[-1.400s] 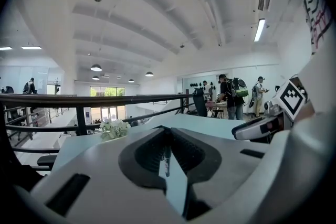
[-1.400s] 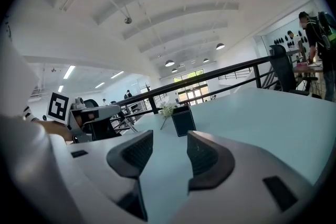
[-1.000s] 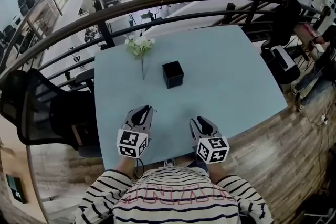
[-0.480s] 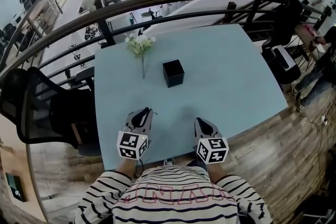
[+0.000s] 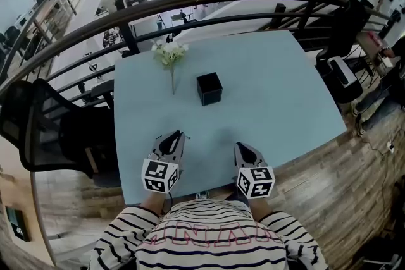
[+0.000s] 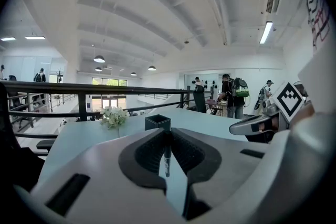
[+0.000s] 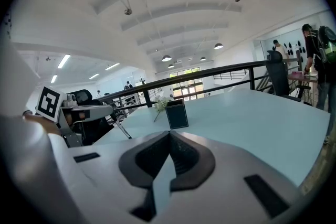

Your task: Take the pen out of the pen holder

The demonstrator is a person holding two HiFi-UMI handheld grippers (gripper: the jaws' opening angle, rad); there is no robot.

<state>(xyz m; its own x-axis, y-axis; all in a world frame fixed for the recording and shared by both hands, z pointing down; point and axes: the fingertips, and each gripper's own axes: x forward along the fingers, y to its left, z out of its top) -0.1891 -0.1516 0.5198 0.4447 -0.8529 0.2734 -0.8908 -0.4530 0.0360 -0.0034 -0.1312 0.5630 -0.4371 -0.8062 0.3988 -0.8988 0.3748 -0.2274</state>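
The black square pen holder (image 5: 209,88) stands upright in the middle of the light blue table (image 5: 272,92); it also shows in the left gripper view (image 6: 157,122) and the right gripper view (image 7: 177,114). My left gripper (image 5: 179,135) hovers over the table's near edge, shut on a thin dark pen (image 6: 167,159) that stands upright between its pads (image 6: 181,152). My right gripper (image 5: 240,147) is beside it on the right, shut with nothing between its jaws (image 7: 169,136). Both grippers point at the holder from well short of it.
A white flower sprig (image 5: 169,55) lies left of the holder, toward the far edge. A black railing (image 5: 190,6) curves behind the table. A black office chair (image 5: 44,129) stands off the table's left side, and wooden floor lies to the right.
The right gripper's jaws have closed from open to shut. Both hands stay where they were, and the left keeps its grip on the pen.
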